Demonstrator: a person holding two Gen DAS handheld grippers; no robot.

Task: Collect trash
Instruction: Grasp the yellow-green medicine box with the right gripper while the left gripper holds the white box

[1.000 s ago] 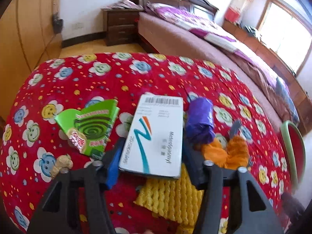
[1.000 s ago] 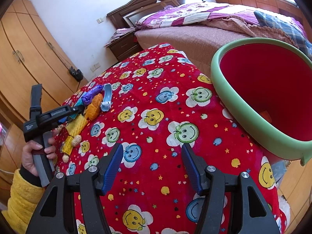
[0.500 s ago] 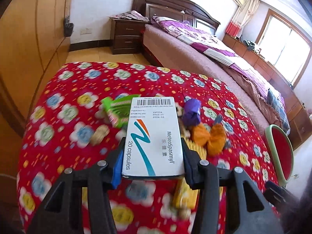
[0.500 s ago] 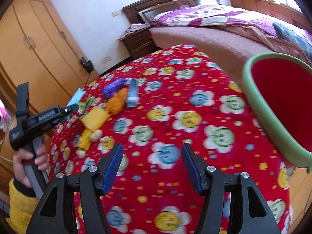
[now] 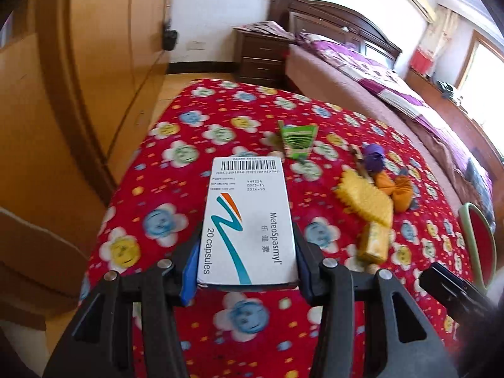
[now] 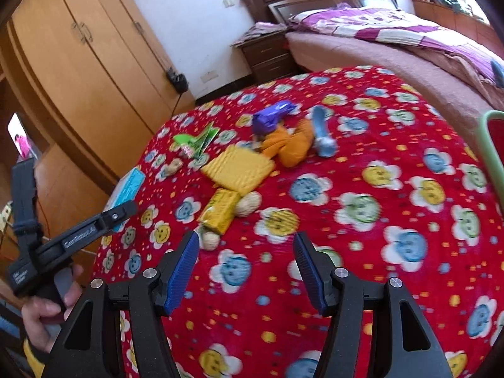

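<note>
Left gripper (image 5: 247,260) pinches the white capsule box (image 5: 249,220) by its long side walls, lifted over the near-left of the red cloth (image 5: 176,119); likely light, crushable cardboard, so grip gently; right gripper (image 6: 245,267) spread, empty.

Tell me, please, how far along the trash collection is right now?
Early stage. In hand: the left gripper clamps the white medicine box above the table. The right gripper is open and empty. Left: green packet, yellow wrappers, orange and purple pieces, for the bin.
</note>
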